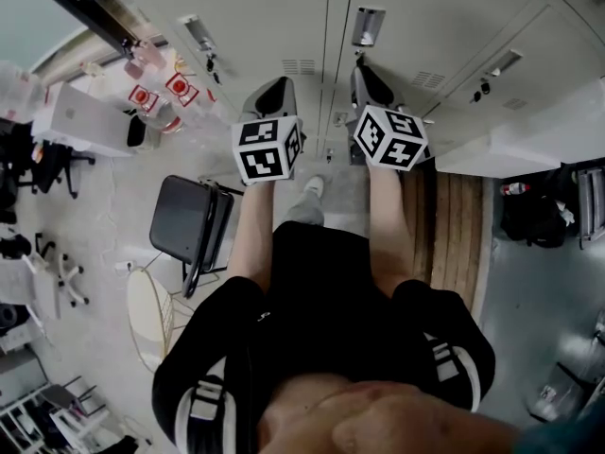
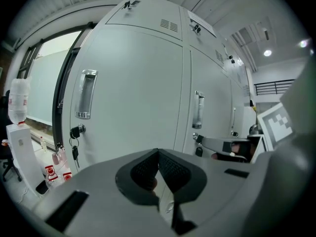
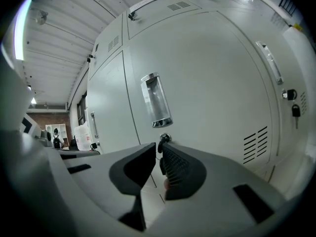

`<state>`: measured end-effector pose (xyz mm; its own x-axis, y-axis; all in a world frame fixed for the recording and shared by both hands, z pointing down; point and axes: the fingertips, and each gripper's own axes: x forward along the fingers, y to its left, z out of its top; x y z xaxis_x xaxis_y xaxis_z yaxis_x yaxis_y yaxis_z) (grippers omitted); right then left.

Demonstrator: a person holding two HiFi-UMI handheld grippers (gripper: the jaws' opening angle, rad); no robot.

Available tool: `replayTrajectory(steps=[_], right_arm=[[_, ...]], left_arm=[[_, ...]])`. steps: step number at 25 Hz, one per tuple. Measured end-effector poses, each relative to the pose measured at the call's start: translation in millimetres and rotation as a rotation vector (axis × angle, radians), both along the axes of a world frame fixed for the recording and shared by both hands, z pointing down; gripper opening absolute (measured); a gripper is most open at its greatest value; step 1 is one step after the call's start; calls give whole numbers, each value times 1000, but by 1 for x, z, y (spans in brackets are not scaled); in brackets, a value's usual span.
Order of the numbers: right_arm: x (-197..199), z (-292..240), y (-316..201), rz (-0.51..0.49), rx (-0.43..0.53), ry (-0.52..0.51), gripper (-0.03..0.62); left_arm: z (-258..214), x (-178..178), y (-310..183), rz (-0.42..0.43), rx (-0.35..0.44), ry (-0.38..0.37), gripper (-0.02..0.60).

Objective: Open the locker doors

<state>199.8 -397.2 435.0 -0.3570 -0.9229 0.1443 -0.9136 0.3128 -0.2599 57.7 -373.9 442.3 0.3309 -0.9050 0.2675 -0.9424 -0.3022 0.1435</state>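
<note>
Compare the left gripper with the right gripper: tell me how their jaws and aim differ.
The left gripper has its jaws closed tip to tip; the right gripper has them slightly apart. The left gripper points at bare door panel; the right gripper lines up with the lock under a handle. Both are empty and face grey locker doors.

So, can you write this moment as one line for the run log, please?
left gripper: shut, empty | right gripper: open, holds nothing | key: in lock, just beyond right gripper tips | locker doors: closed
</note>
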Motion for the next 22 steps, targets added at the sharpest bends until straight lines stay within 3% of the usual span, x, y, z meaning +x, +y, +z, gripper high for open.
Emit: replayTrajectory(steps=[10,22], right_arm=[[-1,4,-5,5,-19,-106,38],[7,5,-6,-7,-75,-505,35]], left_arm=[[9,-5,-5,-5,-18,-8,11],[11,-6,-4,-4,-27,-24,11]])
